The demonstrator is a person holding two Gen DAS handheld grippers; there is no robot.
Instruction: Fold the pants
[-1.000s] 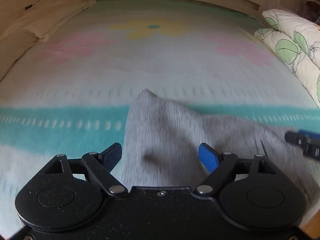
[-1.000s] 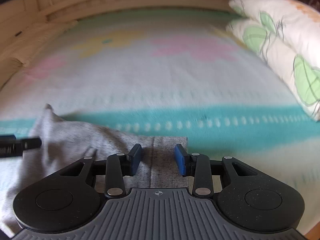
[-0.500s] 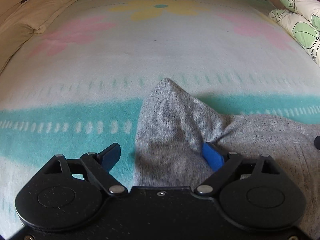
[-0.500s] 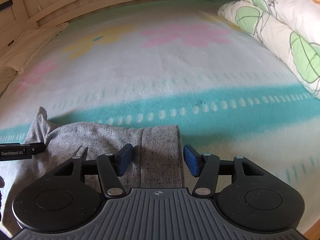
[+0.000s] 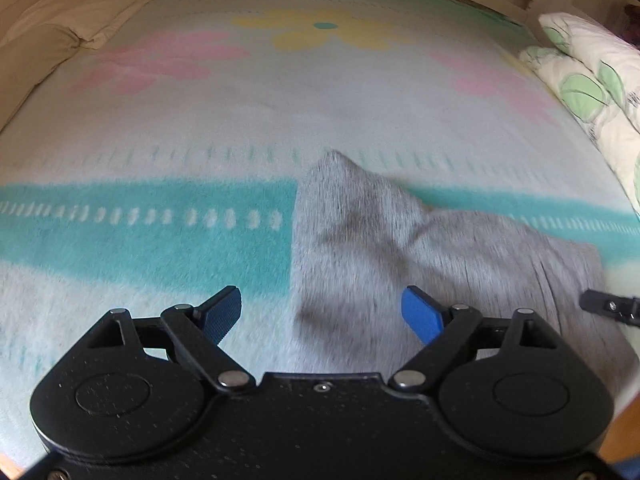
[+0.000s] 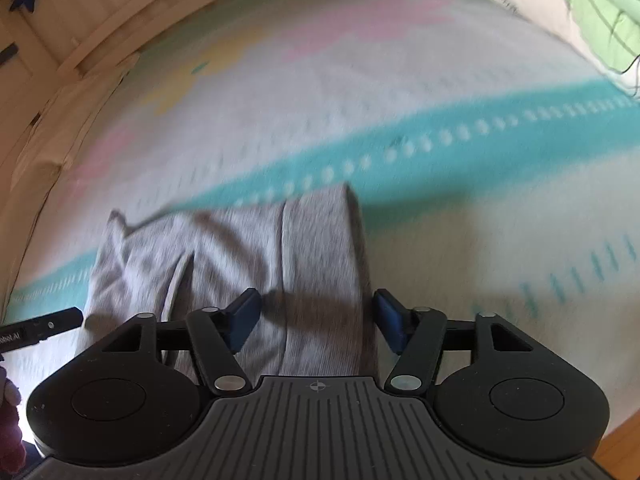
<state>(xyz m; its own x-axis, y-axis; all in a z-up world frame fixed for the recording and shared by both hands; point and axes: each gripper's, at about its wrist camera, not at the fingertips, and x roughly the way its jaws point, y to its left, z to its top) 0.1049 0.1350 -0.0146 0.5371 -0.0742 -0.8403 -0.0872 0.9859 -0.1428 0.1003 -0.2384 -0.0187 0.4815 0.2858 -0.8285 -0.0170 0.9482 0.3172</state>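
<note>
On the blanket (image 5: 160,248), both the left gripper (image 5: 321,314) and right gripper (image 6: 316,318) straddle the grey pants (image 6: 312,248), jaws spread, likely poised to pinch the cloth.

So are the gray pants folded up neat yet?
Not neatly. The gray pants lie bunched on the blanket, one corner poking up; both grippers are open.

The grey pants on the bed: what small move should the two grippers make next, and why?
Probably lower and close both. The left gripper and right gripper are open, and the grey pants lie between each pair of fingers, ungripped, flat on the blanket.
</note>
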